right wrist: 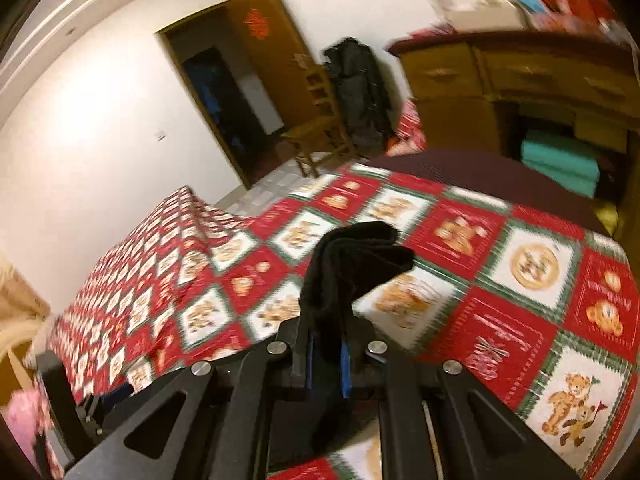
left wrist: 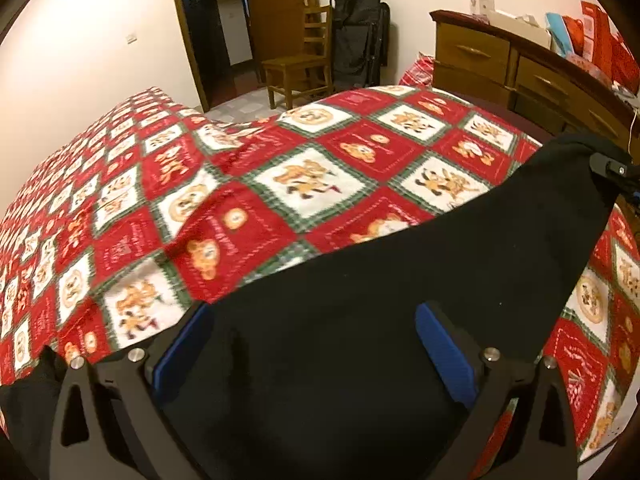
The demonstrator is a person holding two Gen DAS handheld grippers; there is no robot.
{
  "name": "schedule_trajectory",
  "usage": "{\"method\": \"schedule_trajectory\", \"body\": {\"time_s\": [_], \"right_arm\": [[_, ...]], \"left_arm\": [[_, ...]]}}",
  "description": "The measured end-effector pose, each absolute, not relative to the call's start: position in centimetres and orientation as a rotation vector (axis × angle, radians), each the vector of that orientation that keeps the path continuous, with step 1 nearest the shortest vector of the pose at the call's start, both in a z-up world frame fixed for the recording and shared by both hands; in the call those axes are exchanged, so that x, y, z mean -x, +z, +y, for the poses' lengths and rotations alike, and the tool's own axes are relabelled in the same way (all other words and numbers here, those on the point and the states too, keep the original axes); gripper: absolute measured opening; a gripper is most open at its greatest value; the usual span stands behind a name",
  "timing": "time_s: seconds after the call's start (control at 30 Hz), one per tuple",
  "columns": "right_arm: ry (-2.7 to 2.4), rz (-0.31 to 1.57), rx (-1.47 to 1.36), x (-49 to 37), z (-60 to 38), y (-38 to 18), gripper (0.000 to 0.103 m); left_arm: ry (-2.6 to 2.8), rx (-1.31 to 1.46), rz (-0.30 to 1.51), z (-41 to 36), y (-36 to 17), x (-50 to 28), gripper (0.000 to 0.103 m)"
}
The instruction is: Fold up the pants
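Note:
Black pants point(left wrist: 400, 260) lie across a bed covered by a red, white and green bear-patterned blanket point(left wrist: 248, 184). My left gripper point(left wrist: 314, 320) stands open wide, its blue pads point(left wrist: 444, 352) on either side of the cloth without pressing on it. One corner of the pants is pulled up to the right, where my right gripper point(left wrist: 612, 168) pinches it. In the right wrist view my right gripper point(right wrist: 326, 352) is shut on a bunched fold of the pants point(right wrist: 352, 256), held above the blanket point(right wrist: 520, 264). That view is blurred.
Beyond the bed's far end stand a wooden chair point(left wrist: 300, 64), a black bag point(left wrist: 356, 40) and an open doorway point(left wrist: 208, 36). A wooden dresser point(left wrist: 520, 72) with boxes and red bags on top runs along the right.

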State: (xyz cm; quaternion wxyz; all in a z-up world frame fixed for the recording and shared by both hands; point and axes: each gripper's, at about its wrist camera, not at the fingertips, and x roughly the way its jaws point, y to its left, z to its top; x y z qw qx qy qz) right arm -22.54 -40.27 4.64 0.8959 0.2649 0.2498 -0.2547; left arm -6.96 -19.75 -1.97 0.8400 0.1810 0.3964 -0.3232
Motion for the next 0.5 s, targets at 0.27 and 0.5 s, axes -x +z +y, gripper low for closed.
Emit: {"method": "schedule_trajectory", "body": {"time_s": [0.27, 0.5], "right_arm": [[-0.415, 0.514, -0.417, 19.4, -34.2, 7.1, 0.009], [-0.295, 0.531, -0.312, 17.0, -28.0, 7.4, 0.009]], "left_arm": [[-0.632, -0.318, 0.828, -15.3, -0.6, 4.6, 0.103], [-0.561, -0.314, 0.801, -10.1, -0.3, 3.0, 0.103]]}}
